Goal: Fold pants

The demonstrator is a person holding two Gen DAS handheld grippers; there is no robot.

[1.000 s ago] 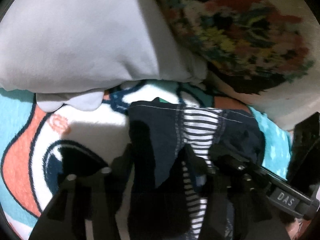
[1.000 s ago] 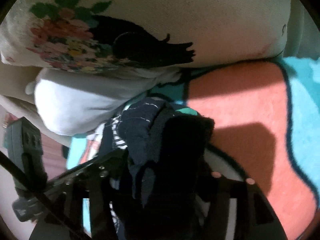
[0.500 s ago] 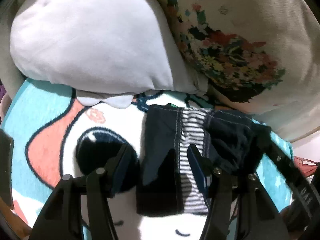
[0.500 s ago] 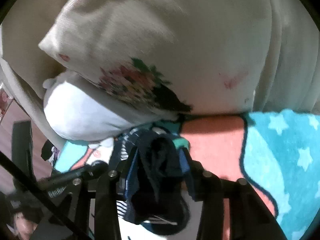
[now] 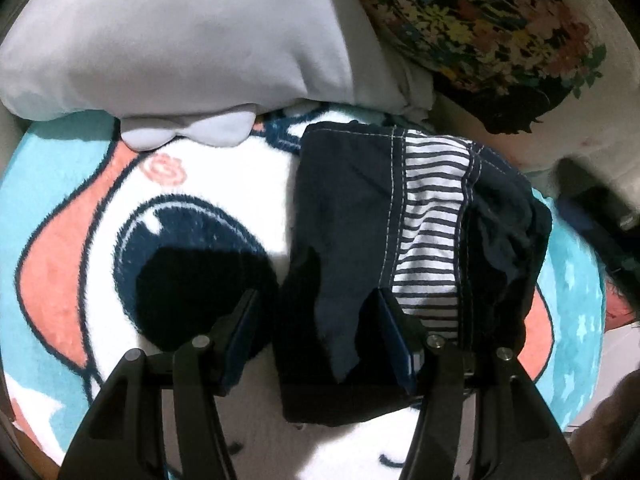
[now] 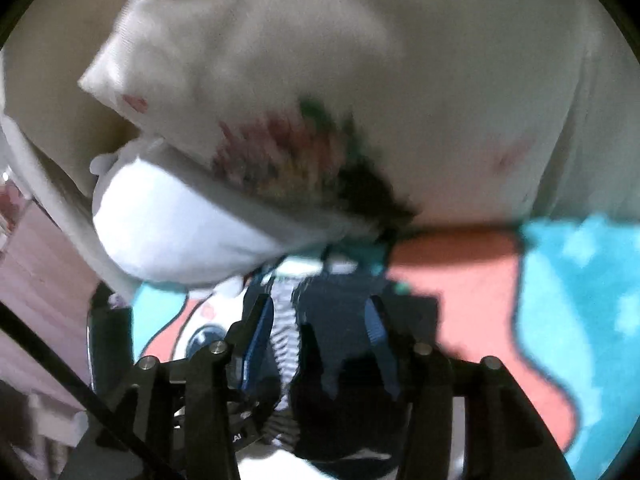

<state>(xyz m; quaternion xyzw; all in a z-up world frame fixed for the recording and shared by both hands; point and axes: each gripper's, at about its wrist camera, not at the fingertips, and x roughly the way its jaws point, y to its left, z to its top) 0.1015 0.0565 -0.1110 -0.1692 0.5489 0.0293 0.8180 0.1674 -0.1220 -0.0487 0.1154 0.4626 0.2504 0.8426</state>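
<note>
A: Start closest. What are the claws doing?

B: The left gripper (image 5: 316,316) has its jaws spread wide, holding nothing, straddling the near edge of the pants (image 5: 404,256). The right gripper (image 6: 318,320) is spread too, the pants below it; that view is blurred, so I cannot tell if it touches them.

A: And the pants?

B: A folded navy bundle with a striped panel, lying flat on the cartoon blanket (image 5: 96,240).

A: Beyond the pants?

B: The white pillow (image 5: 172,36) just behind them, the floral cushion (image 5: 492,28) behind and right.
</note>
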